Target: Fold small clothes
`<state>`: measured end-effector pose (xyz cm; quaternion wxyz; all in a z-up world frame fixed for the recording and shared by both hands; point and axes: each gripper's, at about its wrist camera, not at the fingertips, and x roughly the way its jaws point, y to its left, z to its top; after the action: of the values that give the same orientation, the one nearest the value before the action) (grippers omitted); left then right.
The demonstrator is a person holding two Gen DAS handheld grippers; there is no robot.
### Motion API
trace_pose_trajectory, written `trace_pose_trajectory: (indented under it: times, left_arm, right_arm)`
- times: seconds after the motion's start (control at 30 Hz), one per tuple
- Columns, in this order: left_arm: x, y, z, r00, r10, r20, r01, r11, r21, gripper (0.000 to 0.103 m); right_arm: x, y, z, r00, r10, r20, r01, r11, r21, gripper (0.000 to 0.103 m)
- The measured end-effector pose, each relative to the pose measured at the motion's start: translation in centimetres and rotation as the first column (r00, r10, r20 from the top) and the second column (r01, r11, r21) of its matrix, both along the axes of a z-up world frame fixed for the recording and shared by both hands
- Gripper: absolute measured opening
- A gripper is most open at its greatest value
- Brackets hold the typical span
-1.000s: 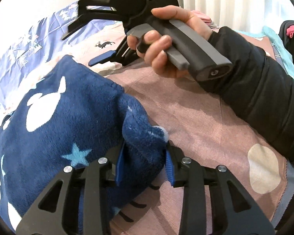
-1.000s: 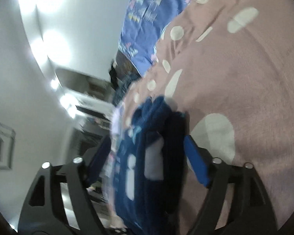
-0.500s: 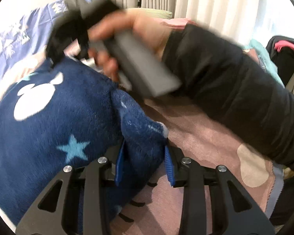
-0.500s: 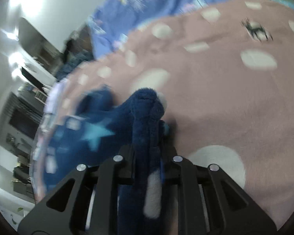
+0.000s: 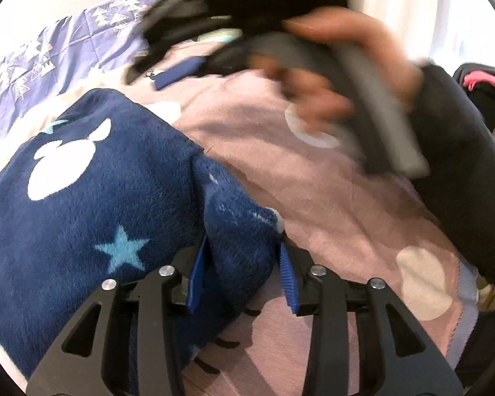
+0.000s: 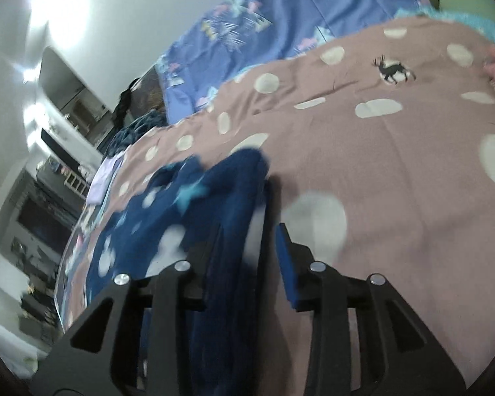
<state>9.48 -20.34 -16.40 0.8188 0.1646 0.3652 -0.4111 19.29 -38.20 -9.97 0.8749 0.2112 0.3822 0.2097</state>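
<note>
Right gripper [image 6: 244, 257] reopening, lifted; fleece [image 6: 227, 204] loosened.

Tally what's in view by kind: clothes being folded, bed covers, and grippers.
Navy fleece garment: 1
Bed covers: 2, pink spotted blanket and blue tree-print sheet
Grippers: 2, left gripper and right gripper
Total: 5

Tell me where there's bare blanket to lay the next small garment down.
Free: the pink dotted blanket between the blue fleece garment and the deer print. Crowded: beyond the garment, where loose clothes lie at the blanket's edge.
</note>
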Motion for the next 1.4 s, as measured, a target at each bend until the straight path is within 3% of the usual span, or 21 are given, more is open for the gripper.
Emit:
trace_pose_trajectory:
  times: [0.07,0.27,0.33,0.37,0.4,0.47,0.5,0.57,0.63,0.73,0.77,0.83,0.87,0.93,1.0,1.1,1.23,1.33,1.4]
  left_arm:
    - [-0.7,0.7,0.7,1.0,0.003,-0.021,-0.004,0.999,-0.035,0.051]
    - [-3.0,6.8,1.5,0.995,0.074,-0.07,-0.081,0.991,-0.105,0.051]
    - [-3.5,10.1,1.5,0.986,0.147,-0.083,-0.156,0.981,-0.118,0.051]
    - [-3.8,12.5,1.7,0.974,0.207,-0.088,-0.218,0.968,-0.128,0.05]
    - [-4.1,14.4,1.9,0.965,0.239,-0.104,-0.253,0.956,-0.15,0.05]
    - [-4.8,18.9,2.7,0.923,0.371,-0.103,-0.384,0.906,-0.178,0.051]
    - [-5.2,20.9,3.2,0.897,0.431,-0.096,-0.442,0.877,-0.189,0.051]
    - [-6.3,25.4,4.2,0.847,0.523,-0.099,-0.53,0.812,-0.244,0.051]
    - [-7.2,29.3,4.7,0.78,0.619,-0.093,-0.617,0.736,-0.278,0.051]
    - [-7.3,34.6,4.5,0.676,0.728,-0.117,-0.723,0.622,-0.3,0.051]
    - [-7.5,35.9,4.2,0.653,0.743,-0.145,-0.743,0.592,-0.311,0.051]
    - [-7.7,38.1,3.2,0.648,0.737,-0.193,-0.748,0.568,-0.344,0.05]
    - [-8.0,38.5,3.1,0.652,0.731,-0.201,-0.745,0.568,-0.349,0.044]
    - [-8.5,38.9,2.5,0.667,0.714,-0.215,-0.734,0.579,-0.354,0.035]
    - [-8.5,39.6,1.9,0.677,0.704,-0.215,-0.726,0.593,-0.348,0.033]
    - [-8.9,41.3,1.2,0.666,0.712,-0.221,-0.736,0.578,-0.353,0.033]
    - [-8.8,43.7,0.6,0.634,0.731,-0.254,-0.762,0.533,-0.368,0.033]
    - [-8.8,44.9,0.4,0.625,0.734,-0.266,-0.768,0.52,-0.374,0.033]
    - [-8.8,45.4,0.1,0.625,0.728,-0.282,-0.769,0.511,-0.384,0.033]
  right_arm:
    - [-3.4,0.6,0.3,0.999,0.043,0.023,-0.043,0.999,-0.013,0.032]
    - [-11.0,3.5,-1.4,0.982,0.19,0.018,-0.19,0.982,-0.006,0.031]
    - [-11.2,4.2,-3.0,0.991,0.126,-0.042,-0.131,0.98,-0.148,0.032]
    - [-10.9,4.4,-4.3,0.994,0.05,-0.095,-0.075,0.956,-0.284,0.042]
    - [-10.9,4.4,-4.5,0.993,0.024,-0.111,-0.055,0.958,-0.282,0.042]
    - [-11.6,4.8,-2.5,0.992,-0.036,-0.121,0.001,0.961,-0.277,0.038]
    - [-12.0,5.4,-1.2,0.996,-0.04,-0.085,0.012,0.954,-0.3,0.038]
    - [-13.8,8.2,3.0,0.997,-0.012,0.082,0.042,0.93,-0.365,0.039]
    - [-15.4,11.5,5.5,0.982,0.055,0.18,0.025,0.91,-0.414,0.049]
    - [-17.4,18.3,7.0,0.929,0.255,0.269,-0.105,0.877,-0.468,0.053]
    - [-18.1,21.9,6.5,0.897,0.351,0.267,-0.177,0.841,-0.511,0.054]
    - [-19.7,26.0,5.2,0.859,0.45,0.243,-0.239,0.773,-0.588,0.054]
    - [-20.2,28.7,4.0,0.83,0.511,0.222,-0.274,0.722,-0.635,0.054]
    - [-21.1,32.1,2.4,0.788,0.585,0.191,-0.324,0.659,-0.678,0.055]
    - [-22.3,35.5,0.9,0.747,0.644,0.167,-0.359,0.602,-0.713,0.055]
    - [-23.2,39.4,-0.8,0.703,0.694,0.157,-0.326,0.51,-0.796,0.055]
    - [-22.6,42.5,-2.1,0.658,0.734,0.166,-0.272,0.437,-0.857,0.063]
    - [-22.9,44.5,-4.0,0.624,0.764,0.165,-0.197,0.358,-0.913,0.069]
    - [-22.6,45.8,-5.4,0.62,0.769,0.159,-0.161,0.323,-0.933,0.069]
